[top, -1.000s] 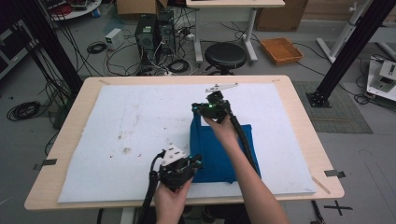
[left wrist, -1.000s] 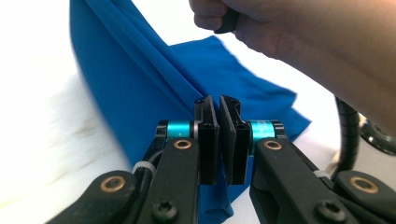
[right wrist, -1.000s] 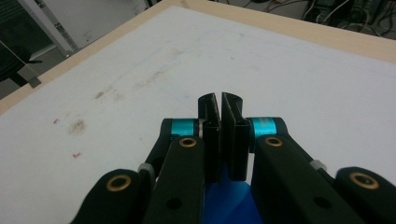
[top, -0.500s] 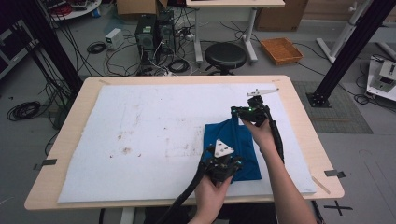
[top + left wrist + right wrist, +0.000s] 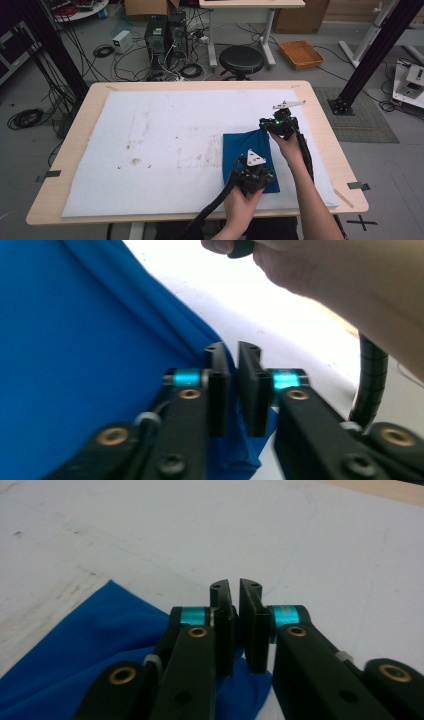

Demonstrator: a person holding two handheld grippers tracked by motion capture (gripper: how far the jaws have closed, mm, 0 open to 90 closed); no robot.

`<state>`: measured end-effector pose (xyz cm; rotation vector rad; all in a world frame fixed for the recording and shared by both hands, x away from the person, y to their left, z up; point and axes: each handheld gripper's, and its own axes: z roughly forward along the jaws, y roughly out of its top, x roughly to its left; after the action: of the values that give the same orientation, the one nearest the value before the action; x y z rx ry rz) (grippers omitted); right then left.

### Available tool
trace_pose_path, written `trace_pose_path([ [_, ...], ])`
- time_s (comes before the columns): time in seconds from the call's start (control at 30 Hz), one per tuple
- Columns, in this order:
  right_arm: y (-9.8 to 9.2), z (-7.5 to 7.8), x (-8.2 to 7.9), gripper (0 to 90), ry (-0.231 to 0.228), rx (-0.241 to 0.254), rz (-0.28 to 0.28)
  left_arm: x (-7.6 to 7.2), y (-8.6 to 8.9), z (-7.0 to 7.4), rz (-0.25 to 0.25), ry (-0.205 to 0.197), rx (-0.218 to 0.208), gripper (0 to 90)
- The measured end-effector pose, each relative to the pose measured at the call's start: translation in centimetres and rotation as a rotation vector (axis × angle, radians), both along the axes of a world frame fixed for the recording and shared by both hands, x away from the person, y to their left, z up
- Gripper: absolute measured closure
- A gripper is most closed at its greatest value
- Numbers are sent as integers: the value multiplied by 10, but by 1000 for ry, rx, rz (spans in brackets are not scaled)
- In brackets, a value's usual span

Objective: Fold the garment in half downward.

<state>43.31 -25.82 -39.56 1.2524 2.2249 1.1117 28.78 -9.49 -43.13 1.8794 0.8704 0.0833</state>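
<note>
Folded blue fabric cloth (image 5: 248, 157): dragged to the worktop's (image 5: 165, 130) right side since a second ago. Left tool (image 5: 233, 390), right tool (image 5: 235, 630): jaws just parting, slightly apart, releasing corners; placement likely complete.

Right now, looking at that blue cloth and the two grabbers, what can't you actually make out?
- Whether the left gripper pinches the blue cloth: left gripper view, the jaws hide the edge.
- Same for the right gripper: right gripper view, the cloth corner runs under the jaws.
- The cloth's near edge: high view, covered by the left hand.
- The cloth's folds: high view, too small.
</note>
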Motion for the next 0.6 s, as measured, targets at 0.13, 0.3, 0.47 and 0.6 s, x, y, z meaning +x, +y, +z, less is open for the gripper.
trace_pose_path([
  [0.13, -11, 0, -5, 743, -9, 15, -54, -3, 4, 4, -32, -48, -13, 580],
  [0.3, -24, 5, -24, 701, -41, 33, -69, -6, 27, 18, -13, -102, -27, 531],
  [0.47, -28, 6, -61, 669, -60, 60, -45, -8, 65, 32, 31, -157, -24, 502],
  [0.6, -29, 2, -106, 623, -58, 117, -9, -10, 99, 38, 85, -202, 12, 491],
])
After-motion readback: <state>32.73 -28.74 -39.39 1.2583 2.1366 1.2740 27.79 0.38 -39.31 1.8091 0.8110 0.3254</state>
